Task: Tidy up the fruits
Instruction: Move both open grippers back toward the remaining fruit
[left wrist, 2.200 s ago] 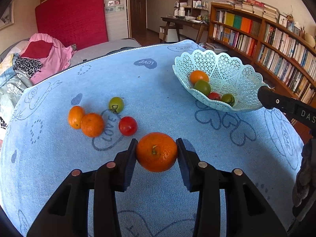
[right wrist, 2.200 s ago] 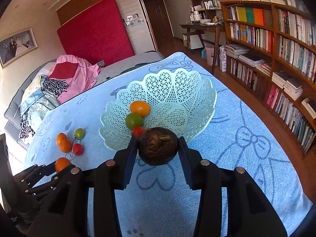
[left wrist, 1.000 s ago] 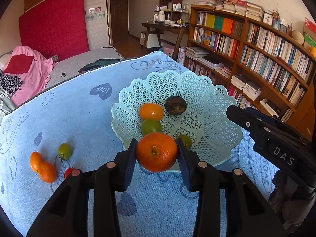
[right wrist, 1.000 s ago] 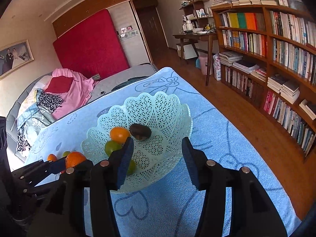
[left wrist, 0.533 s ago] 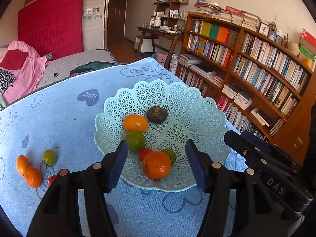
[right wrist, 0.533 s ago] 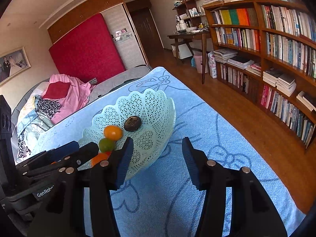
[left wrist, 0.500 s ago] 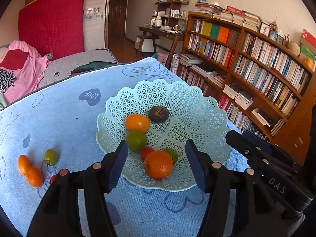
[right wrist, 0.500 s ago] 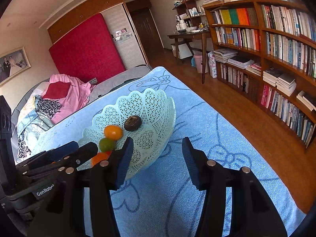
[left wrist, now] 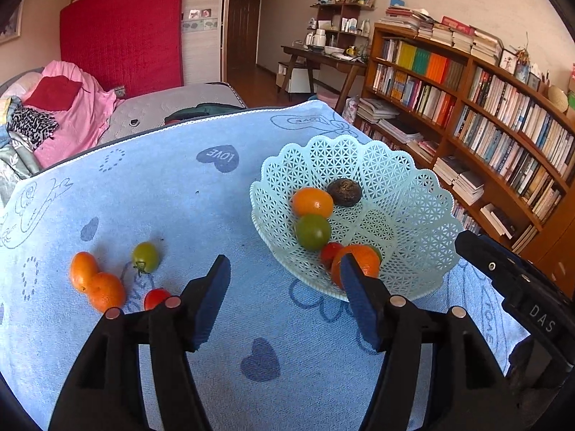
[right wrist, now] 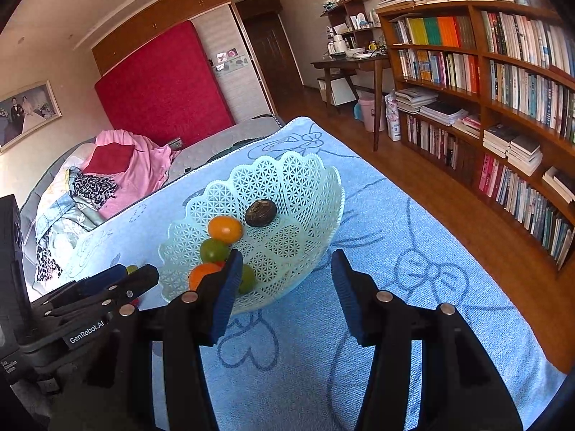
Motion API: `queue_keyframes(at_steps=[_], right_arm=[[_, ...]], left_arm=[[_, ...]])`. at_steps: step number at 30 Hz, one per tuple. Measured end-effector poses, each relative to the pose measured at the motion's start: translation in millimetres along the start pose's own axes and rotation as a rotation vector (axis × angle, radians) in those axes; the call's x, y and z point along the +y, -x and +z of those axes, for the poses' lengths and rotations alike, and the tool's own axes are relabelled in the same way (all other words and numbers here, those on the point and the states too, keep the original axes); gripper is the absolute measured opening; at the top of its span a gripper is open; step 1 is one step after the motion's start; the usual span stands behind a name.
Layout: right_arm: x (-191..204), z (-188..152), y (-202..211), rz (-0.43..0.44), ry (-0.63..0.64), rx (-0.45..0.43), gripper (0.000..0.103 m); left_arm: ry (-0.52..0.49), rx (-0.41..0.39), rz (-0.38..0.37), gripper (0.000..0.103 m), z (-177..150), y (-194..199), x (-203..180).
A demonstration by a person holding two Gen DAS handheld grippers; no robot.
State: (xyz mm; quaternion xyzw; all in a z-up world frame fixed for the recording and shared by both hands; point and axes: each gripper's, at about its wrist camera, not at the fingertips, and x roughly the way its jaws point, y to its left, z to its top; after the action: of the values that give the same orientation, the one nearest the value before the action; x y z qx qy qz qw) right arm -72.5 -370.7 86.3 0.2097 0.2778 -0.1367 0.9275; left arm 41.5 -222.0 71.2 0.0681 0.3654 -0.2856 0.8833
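Note:
A pale green lattice basket [left wrist: 413,186] on the blue cloth holds a small orange [left wrist: 312,202], a dark round fruit [left wrist: 344,192], a green tomato [left wrist: 312,231], a red tomato [left wrist: 330,251] and a large orange [left wrist: 363,256], half hidden by a finger. My left gripper [left wrist: 284,265] hangs just left of the basket, its jaws opening with nothing between them. Two oranges [left wrist: 97,283], a green tomato [left wrist: 145,256] and a red tomato [left wrist: 156,297] lie on the cloth to its left. My right gripper [right wrist: 285,262] stands open and empty before the basket [right wrist: 309,179].
The blue towel cloth [left wrist: 172,194] covers the whole table. Its far edge drops to a bed with pink clothes [left wrist: 82,107]. Wooden floor [right wrist: 449,179] and a long bookshelf [right wrist: 521,89] lie right of the table. The left gripper's body [right wrist: 107,287] sits close by the basket's left side.
My left gripper has let go of the large orange, which now lies in the basket. Its jaws have spread and it has drawn away to the left. The right gripper stays open.

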Motion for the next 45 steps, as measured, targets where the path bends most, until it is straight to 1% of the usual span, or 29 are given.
queue_keyframes(at_steps=[7, 11, 19, 32, 39, 45], right_arm=[[13.1, -4.0, 6.8, 0.009, 0.013, -0.001, 0.053], [21.7, -6.8, 7.1, 0.020, 0.025, 0.010, 0.053], [44.2, -14.3, 6.8, 0.042, 0.059, 0.030, 0.054], [77.0, -35.3, -1.4, 0.088, 0.110, 0.086, 0.054], [96.3, -50.8, -11.0, 0.123, 0.149, 0.135, 0.054], [111.9, -59.8, -18.6, 0.149, 0.187, 0.166, 0.054]], left_arm=[[0.025, -0.012, 0.025, 0.065, -7.4, 14.3, 16.2], [0.040, -0.014, 0.051, 0.069, -11.1, 21.2, 26.4], [0.064, -0.018, 0.075, 0.069, -22.4, 34.3, 48.7], [0.184, -0.013, 0.154, 0.069, -33.2, 50.5, 108.7], [0.239, 0.010, 0.190, 0.069, -38.0, 49.1, 133.1], [0.262, 0.052, 0.210, 0.069, -41.3, 33.8, 143.9]])
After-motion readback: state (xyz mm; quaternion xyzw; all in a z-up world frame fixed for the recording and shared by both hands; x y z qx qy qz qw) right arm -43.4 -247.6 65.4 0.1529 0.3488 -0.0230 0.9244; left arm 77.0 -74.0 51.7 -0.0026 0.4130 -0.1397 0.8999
